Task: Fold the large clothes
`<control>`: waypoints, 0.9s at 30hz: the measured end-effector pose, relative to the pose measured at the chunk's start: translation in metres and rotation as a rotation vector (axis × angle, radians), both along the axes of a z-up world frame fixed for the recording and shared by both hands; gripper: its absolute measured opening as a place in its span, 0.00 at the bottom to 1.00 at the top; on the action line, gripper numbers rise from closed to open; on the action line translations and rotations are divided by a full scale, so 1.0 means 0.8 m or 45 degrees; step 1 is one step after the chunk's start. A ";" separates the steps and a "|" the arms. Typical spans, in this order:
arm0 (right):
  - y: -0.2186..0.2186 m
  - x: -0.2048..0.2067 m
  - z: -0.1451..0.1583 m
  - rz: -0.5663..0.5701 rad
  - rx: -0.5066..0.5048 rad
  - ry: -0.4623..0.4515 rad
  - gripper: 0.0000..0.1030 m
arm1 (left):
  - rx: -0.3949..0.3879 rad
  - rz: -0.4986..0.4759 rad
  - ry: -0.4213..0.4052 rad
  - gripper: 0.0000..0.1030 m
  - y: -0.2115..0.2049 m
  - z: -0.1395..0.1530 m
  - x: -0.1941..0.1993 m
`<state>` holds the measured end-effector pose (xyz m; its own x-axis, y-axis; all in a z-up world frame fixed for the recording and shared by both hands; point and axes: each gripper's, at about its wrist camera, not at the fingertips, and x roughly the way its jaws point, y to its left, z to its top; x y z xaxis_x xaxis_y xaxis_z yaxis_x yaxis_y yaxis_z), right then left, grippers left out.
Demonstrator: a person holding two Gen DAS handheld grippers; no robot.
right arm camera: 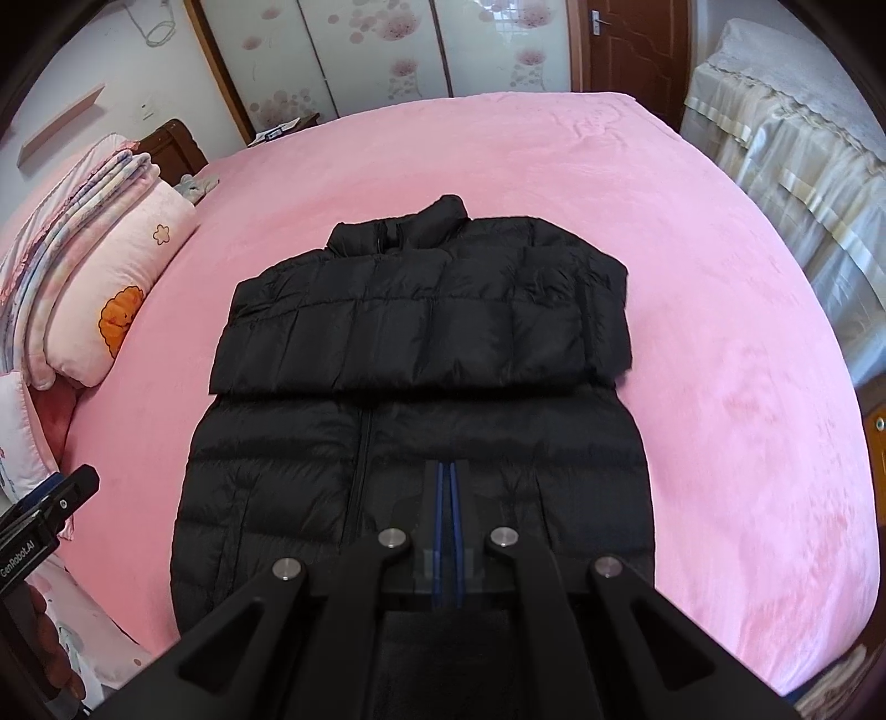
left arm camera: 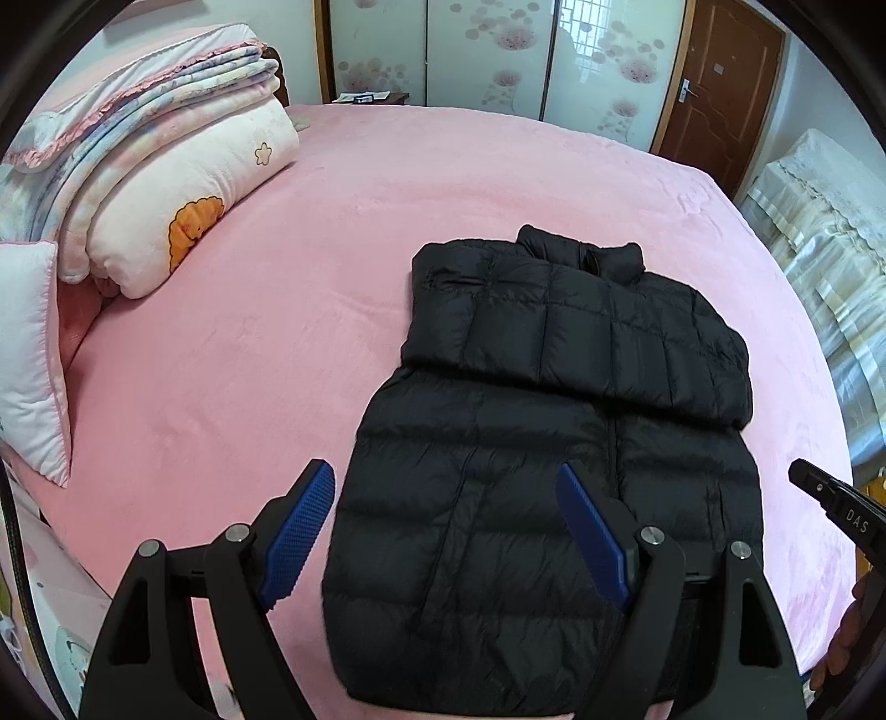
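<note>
A black puffer jacket (left arm camera: 554, 443) lies flat on the pink bed, collar at the far end, both sleeves folded across the chest. It also shows in the right wrist view (right arm camera: 421, 387). My left gripper (left arm camera: 446, 482) is open, its blue pads spread above the jacket's lower left part and holding nothing. My right gripper (right arm camera: 446, 471) is shut, its blue pads pressed together with nothing between them, hovering over the jacket's lower middle. The right gripper's tip shows in the left wrist view (left arm camera: 830, 498), and the left gripper's in the right wrist view (right arm camera: 50, 509).
The pink bed (left arm camera: 277, 360) spreads around the jacket. Folded quilts and pillows (left arm camera: 155, 166) are stacked at the left. A covered piece of furniture (right arm camera: 803, 166) stands at the right. Wardrobe doors (left arm camera: 487, 50) and a brown door (left arm camera: 720, 94) are behind.
</note>
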<state>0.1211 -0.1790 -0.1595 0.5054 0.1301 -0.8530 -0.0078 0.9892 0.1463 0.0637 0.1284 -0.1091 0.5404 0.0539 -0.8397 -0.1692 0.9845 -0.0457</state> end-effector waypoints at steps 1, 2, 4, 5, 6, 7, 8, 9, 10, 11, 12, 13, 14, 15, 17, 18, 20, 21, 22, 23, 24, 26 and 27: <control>0.001 -0.009 0.001 -0.007 0.002 -0.006 0.03 | 0.000 -0.001 -0.003 0.79 0.002 0.000 -0.006; 0.001 -0.016 0.003 -0.013 0.002 -0.011 0.03 | 0.001 -0.002 -0.005 0.79 0.005 0.000 -0.011; 0.001 -0.034 0.006 -0.025 0.008 -0.028 0.03 | -0.008 -0.002 -0.006 0.79 0.012 -0.002 -0.024; 0.001 -0.042 0.007 -0.030 0.009 -0.037 0.03 | -0.017 -0.002 -0.005 0.79 0.015 -0.003 -0.031; 0.001 -0.050 0.008 -0.031 0.014 -0.045 0.03 | -0.024 -0.003 -0.004 0.79 0.019 -0.005 -0.036; 0.000 -0.057 0.009 -0.032 0.016 -0.051 0.03 | -0.036 -0.005 -0.005 0.79 0.022 -0.007 -0.042; -0.001 -0.063 0.009 -0.034 0.016 -0.057 0.03 | -0.050 -0.003 -0.007 0.79 0.025 -0.009 -0.047; -0.002 -0.069 0.009 -0.035 0.017 -0.062 0.03 | -0.067 0.000 -0.002 0.79 0.029 -0.012 -0.053; -0.004 -0.078 0.008 -0.040 0.025 -0.067 0.03 | -0.088 0.004 0.005 0.79 0.033 -0.016 -0.058; -0.006 -0.083 0.006 -0.045 0.032 -0.067 0.03 | -0.107 0.008 0.012 0.79 0.036 -0.020 -0.062; -0.007 -0.088 0.004 -0.050 0.039 -0.064 0.03 | -0.120 0.018 0.023 0.79 0.041 -0.026 -0.068; -0.011 -0.095 0.000 -0.063 0.055 -0.054 0.05 | -0.128 0.024 0.030 0.79 0.043 -0.030 -0.072; -0.013 -0.099 -0.004 -0.073 0.065 -0.048 0.06 | -0.135 0.031 0.035 0.79 0.046 -0.034 -0.076; -0.017 -0.106 -0.010 -0.090 0.078 -0.037 0.10 | -0.136 0.039 0.039 0.79 0.050 -0.038 -0.081; -0.022 -0.116 -0.019 -0.110 0.087 -0.021 0.12 | -0.127 0.046 0.043 0.79 0.054 -0.045 -0.087; -0.024 -0.120 -0.024 -0.119 0.087 -0.012 0.12 | -0.122 0.044 0.047 0.79 0.056 -0.050 -0.091; -0.029 -0.129 -0.036 -0.131 0.087 0.006 0.12 | -0.111 0.042 0.062 0.79 0.057 -0.059 -0.095; -0.033 -0.133 -0.043 -0.142 0.086 0.017 0.12 | -0.111 0.041 0.072 0.79 0.058 -0.065 -0.096; -0.036 -0.137 -0.048 -0.152 0.084 0.023 0.12 | -0.113 0.041 0.079 0.79 0.059 -0.070 -0.098; -0.038 -0.140 -0.052 -0.157 0.083 0.026 0.12 | -0.117 0.044 0.087 0.79 0.059 -0.075 -0.099; -0.040 -0.143 -0.057 -0.163 0.081 0.030 0.12 | -0.125 0.048 0.099 0.79 0.061 -0.082 -0.101; -0.047 -0.148 -0.068 -0.170 0.090 0.042 0.12 | -0.149 0.057 0.119 0.79 0.063 -0.094 -0.104; -0.050 -0.151 -0.074 -0.175 0.096 0.053 0.12 | -0.163 0.064 0.127 0.79 0.065 -0.100 -0.105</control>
<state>0.0004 -0.2192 -0.2186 0.4872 0.1265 -0.8641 0.1349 0.9667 0.2175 -0.0205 0.1801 -0.1889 0.4532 -0.0322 -0.8908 -0.2278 0.9620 -0.1506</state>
